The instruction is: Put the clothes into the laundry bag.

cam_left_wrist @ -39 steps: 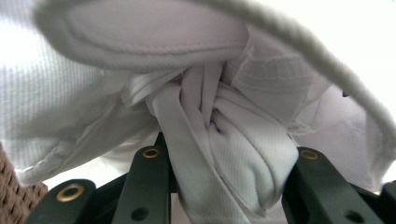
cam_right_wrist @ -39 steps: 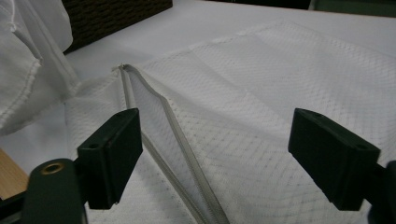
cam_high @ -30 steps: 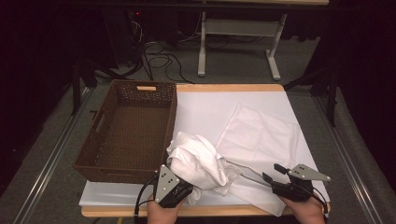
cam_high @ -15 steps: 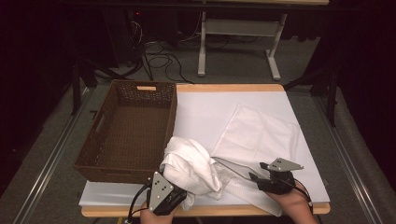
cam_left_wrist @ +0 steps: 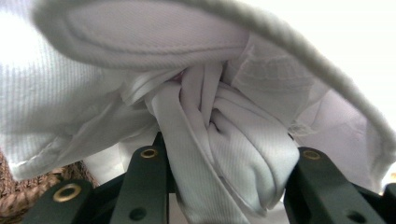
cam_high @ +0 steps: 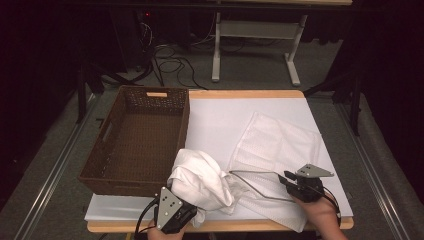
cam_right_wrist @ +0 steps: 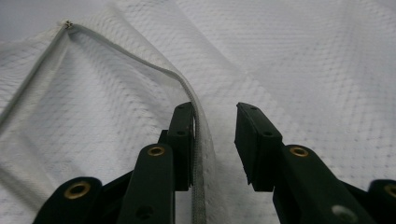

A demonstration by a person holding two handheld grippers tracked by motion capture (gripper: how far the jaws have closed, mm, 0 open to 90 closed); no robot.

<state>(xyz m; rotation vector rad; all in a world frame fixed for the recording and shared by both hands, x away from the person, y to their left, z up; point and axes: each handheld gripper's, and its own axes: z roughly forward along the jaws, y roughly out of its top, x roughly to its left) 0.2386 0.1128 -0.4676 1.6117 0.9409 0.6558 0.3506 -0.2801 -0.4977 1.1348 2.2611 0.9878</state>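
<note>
A bunched white garment (cam_high: 200, 180) lies at the table's front edge beside the basket. My left gripper (cam_high: 192, 210) is shut on it, and in the left gripper view folds of the garment (cam_left_wrist: 233, 154) fill the gap between the jaws of the left gripper (cam_left_wrist: 224, 158). A white mesh bag (cam_high: 280, 142) lies flat to the right, its zipper edge (cam_high: 255, 180) raised. My right gripper (cam_high: 286, 179) is at that edge. Its jaws have just been closing. In the right gripper view the zipper edge (cam_right_wrist: 198, 140) rests against one pad of the right gripper (cam_right_wrist: 215, 116), with a gap to the other.
An empty brown wicker basket (cam_high: 135, 140) stands at the table's left. A white sheet (cam_high: 220, 115) covers the tabletop. Behind the table are a dark floor with cables (cam_high: 170, 65) and a white stand (cam_high: 255, 30).
My right gripper has moved left to the bag's zipper edge and its jaws stand narrower. The left gripper and the garment bunch have barely shifted.
</note>
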